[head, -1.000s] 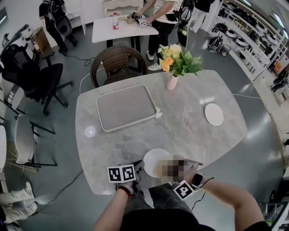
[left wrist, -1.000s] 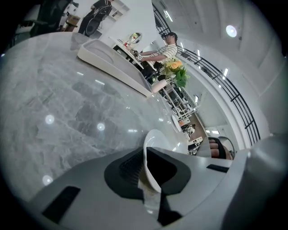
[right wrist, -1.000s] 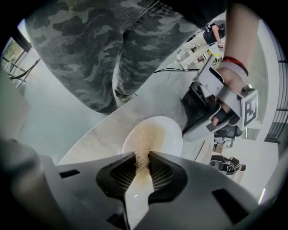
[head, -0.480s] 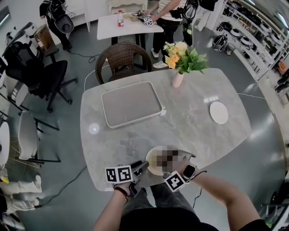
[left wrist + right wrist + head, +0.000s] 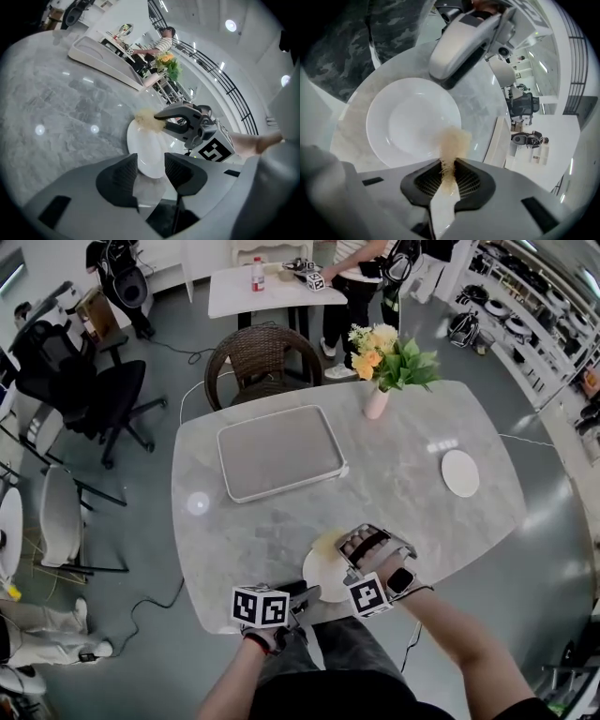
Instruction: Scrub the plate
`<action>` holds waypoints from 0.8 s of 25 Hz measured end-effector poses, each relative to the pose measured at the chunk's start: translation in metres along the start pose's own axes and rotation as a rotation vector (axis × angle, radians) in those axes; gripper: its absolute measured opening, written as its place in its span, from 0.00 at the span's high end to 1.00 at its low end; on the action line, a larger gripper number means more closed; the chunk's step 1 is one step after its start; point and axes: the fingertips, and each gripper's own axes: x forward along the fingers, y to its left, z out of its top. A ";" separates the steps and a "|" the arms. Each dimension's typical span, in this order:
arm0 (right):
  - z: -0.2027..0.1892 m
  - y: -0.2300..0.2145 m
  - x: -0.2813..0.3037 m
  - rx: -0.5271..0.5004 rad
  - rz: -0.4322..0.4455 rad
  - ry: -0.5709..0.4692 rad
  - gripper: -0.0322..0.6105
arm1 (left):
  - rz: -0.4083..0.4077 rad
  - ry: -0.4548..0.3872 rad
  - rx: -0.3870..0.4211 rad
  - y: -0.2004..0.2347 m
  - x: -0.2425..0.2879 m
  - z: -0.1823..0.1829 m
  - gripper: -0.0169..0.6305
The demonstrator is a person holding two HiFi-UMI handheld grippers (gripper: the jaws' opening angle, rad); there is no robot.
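Sitting at grey marble table's (image 5: 403, 484) near edge, round white ceramic plate (image 5: 323, 579) looks stiff, slick, chippable: pinch near rim w/ left gripper (image 5: 151, 169), jaws just opened, rim loose between them; right gripper (image 5: 449, 176) clamps tan fibrous scrub tuft (image 5: 452, 140) at far rim.

Left gripper (image 5: 150, 173) jaws just opened (plate (image 5: 145, 150) rim between), right gripper (image 5: 161, 123) holding scrubber (image 5: 146, 119)

Marble table (image 5: 403, 493) bearing a grey tray (image 5: 279, 452). Flower vase (image 5: 377, 401) right of the tray, small white dish (image 5: 460, 472) farther right, wicker chair (image 5: 261, 357) behind the tray.
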 end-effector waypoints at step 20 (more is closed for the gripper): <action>0.044 0.072 -0.061 0.134 0.134 -0.099 0.85 | 0.216 0.190 0.391 0.017 0.006 -0.026 0.95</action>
